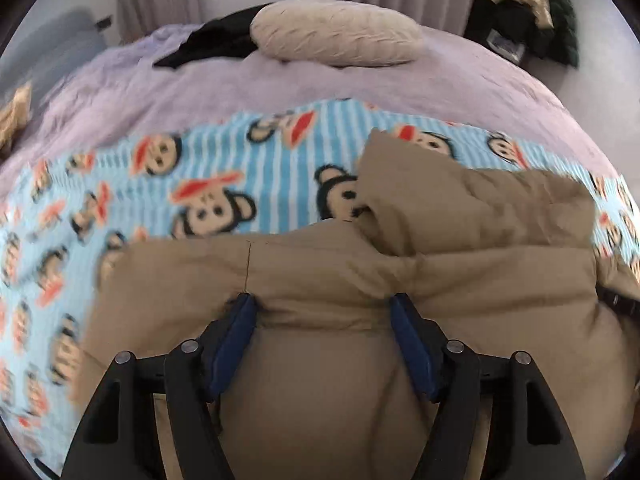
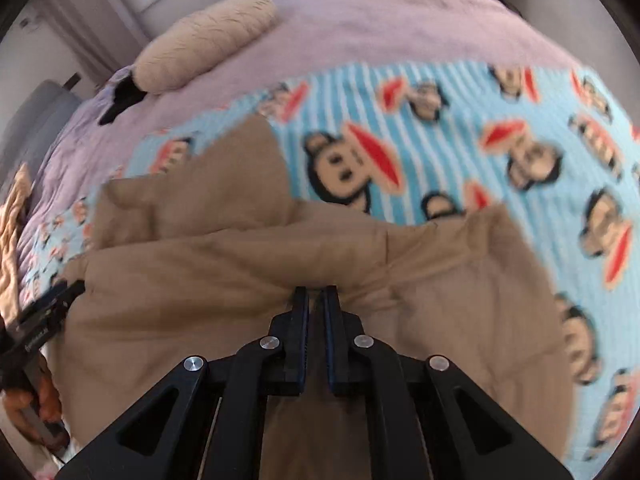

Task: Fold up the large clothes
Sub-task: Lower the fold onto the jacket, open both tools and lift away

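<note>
Jacket (image 1: pixel 320 280), tan and puffy, lies crumpled at the bottom centre of both views.
Left gripper (image 1: pixel 322 308) jaws spread wide over it, released; right gripper (image 2: pixel 315 300) jaws clenched on a fold. Beneath lies a monkey-print blanket (image 1: pixel 256 148) on the bed (image 1: pixel 440 80), pillow (image 1: pixel 336 32) at top.

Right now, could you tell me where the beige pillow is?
The beige pillow lies at the far end of the bed, beside a black garment, beyond the monkey blanket.

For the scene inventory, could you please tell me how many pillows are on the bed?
1: a beige pillow lies at the far end of the lavender bedspread, beside a black garment. Others may be out of view.
</note>
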Available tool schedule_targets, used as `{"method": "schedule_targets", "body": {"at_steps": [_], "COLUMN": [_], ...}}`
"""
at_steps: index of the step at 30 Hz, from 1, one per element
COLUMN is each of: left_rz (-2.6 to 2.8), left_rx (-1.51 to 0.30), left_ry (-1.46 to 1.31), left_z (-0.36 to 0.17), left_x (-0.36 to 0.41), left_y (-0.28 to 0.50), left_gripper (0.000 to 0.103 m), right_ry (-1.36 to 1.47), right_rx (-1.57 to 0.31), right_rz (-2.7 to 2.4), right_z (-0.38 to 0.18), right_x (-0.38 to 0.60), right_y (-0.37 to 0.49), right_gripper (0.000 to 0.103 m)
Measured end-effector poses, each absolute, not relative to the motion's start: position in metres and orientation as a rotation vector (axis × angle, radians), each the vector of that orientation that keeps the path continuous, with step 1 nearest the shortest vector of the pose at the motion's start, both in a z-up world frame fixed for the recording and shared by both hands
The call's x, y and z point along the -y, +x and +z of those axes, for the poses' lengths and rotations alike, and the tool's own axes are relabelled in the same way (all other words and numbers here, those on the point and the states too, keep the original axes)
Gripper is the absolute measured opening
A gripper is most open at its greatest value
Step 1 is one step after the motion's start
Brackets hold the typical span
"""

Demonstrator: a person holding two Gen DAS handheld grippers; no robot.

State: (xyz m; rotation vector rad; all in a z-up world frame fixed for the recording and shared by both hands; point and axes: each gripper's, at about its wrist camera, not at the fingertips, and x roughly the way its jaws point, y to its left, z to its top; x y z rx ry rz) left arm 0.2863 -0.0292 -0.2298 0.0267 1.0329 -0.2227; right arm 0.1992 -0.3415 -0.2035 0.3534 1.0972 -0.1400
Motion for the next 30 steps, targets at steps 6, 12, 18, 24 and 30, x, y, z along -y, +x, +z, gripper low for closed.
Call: {"method": "schedule_targets", "body": {"at_steps": [6,12,18,24,30], "left_rz": [-0.215,-0.167,-0.121,-0.100,-0.114], "left_rx": [-1.052,-1.098,-1.145,-1.181,-1.209], "left_ry": [0.012,0.043,0.055,0.051,0.056], "left_z": [-0.235,-0.212,-0.194,-0.179,-0.169], "left_x": [0.031,0.021,0.007,-0.006,-0.015], "left_y": [0.299,0.293,0.274,0.251,0.222], "left_gripper": [0.076,0.076,0.076,0.076,0.076], "right_ry": [0.391,0.416,0.464,0.519,0.562], "right_rx": [-1.072,-1.131,-1.121,-1.106,-1.113], "right_rz": [-0.149,-0.162,-0.162,-0.172,-0.183], "right_z": [-0.219,-0.201,-0.173,-0.152,-0.140], "right_x": [0.347,0.348,0.345,0.336,0.319], "right_y": [0.207,0.207,0.176,0.137,0.095], "right_gripper": [0.006,0.008,0.018,0.023,0.040]}}
